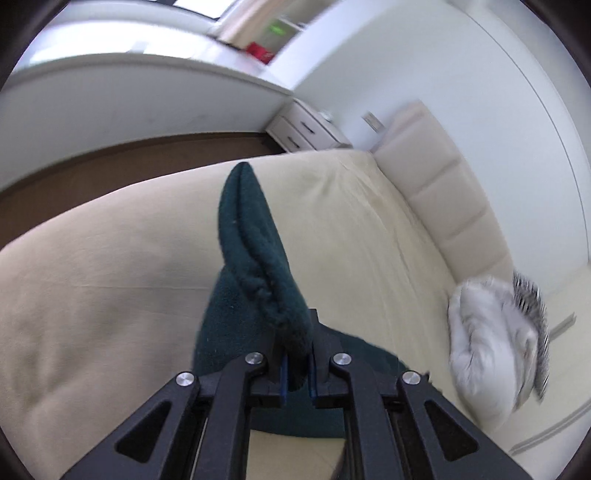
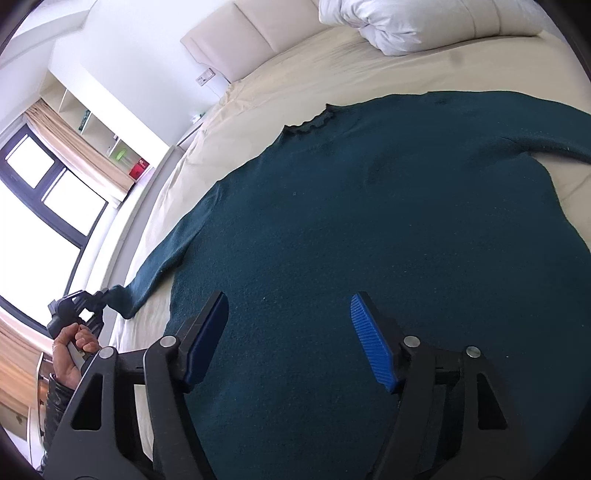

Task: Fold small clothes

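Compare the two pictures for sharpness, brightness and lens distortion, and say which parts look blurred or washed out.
Left wrist view: motion blur smears the pillow and shelves, while the sweater cuff in the left gripper stays sharp. Right wrist view: crisp sweater, but the window is blown out white; fisheye bends the bed edges in both.

Bright, soft daylight throughout, pouring from the window (image 2: 44, 206), blown out to pure white. Strong fisheye bending, dark vignette at every corner. Motion smear across the left wrist view, worst on the pillow (image 1: 495, 339) and far shelves (image 1: 273, 33). Right wrist view sharp, shadows faint.
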`<state>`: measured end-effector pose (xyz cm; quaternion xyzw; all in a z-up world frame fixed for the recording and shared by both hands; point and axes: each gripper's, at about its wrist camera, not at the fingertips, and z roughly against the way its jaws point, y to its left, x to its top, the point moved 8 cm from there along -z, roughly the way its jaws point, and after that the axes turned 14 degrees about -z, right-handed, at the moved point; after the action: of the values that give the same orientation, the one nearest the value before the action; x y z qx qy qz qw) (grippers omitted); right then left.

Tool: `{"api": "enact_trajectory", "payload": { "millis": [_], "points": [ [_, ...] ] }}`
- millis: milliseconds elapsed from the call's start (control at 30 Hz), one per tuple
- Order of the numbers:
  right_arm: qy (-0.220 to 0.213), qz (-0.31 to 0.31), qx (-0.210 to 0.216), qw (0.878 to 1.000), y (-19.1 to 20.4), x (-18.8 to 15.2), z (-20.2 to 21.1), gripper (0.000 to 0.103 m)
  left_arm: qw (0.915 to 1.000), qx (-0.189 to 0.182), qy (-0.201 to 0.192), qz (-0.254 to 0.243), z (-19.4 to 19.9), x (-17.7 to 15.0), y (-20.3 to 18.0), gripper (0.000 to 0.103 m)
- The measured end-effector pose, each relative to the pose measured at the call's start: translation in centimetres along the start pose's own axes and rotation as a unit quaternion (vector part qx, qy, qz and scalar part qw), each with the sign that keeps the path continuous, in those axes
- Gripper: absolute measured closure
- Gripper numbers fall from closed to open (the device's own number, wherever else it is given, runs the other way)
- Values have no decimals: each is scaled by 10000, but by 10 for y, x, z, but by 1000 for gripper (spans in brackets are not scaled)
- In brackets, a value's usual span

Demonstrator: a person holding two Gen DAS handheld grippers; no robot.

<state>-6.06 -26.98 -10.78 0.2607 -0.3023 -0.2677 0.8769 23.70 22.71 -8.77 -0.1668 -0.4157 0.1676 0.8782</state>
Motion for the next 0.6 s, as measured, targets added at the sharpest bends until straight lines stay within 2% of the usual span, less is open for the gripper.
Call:
{"api": "enact_trajectory", "payload": {
  "millis": [33,67,100,133,200,267,300,333,367,400,433,467,500,533,567,600],
  "points": [
    [-35,-60,2,10000,-6,4,2,39,9985,64,38,-543,-6,-5,-31,95],
    [-74,-120,4,9999,-14,8,4,39,9930,153,60,-1171,-12,-13,-64,95],
    [-117,-193,4,9997,-21,13,7,39,9831,199,66,-1819,-18,-25,-100,95],
    [-162,-278,4,9995,-29,18,9,39,9707,233,69,-2389,-22,-39,-132,95],
    [-250,-443,-2,9987,-46,28,15,39,9351,282,145,-3530,-34,-83,-191,95],
    [-291,-625,5,9976,-65,39,17,39,8996,289,407,-4339,-53,-130,-230,95],
    [-286,-706,23,9971,-73,43,17,39,8875,267,517,-4570,-61,-149,-241,93],
    [-263,-789,45,9965,-81,48,16,39,8800,253,628,-4701,-68,-166,-246,91],
    [-226,-856,71,9960,-86,53,14,39,8756,263,777,-4761,-75,-179,-247,88],
    [-180,-914,97,9956,-91,58,11,39,8746,294,911,-4754,-80,-188,-245,81],
    [-111,-974,131,9951,-94,64,6,39,8750,293,982,-4731,-82,-190,-241,78],
    [-27,-994,201,9948,-95,69,0,37,8753,255,952,-4735,-80,-191,-239,72],
    [71,-998,311,9945,-93,73,-5,37,8755,212,941,-4736,-74,-192,-236,56],
    [153,-980,380,9943,-89,78,-12,37,8765,207,946,-4716,-72,-191,-237,45],
    [253,-952,458,9941,-84,82,-21,37,8789,251,916,-4674,-69,-188,-236,26],
    [402,-937,592,9930,-75,86,-33,37,8832,291,830,-4607,-64,-184,-233,18]
  ]
}}
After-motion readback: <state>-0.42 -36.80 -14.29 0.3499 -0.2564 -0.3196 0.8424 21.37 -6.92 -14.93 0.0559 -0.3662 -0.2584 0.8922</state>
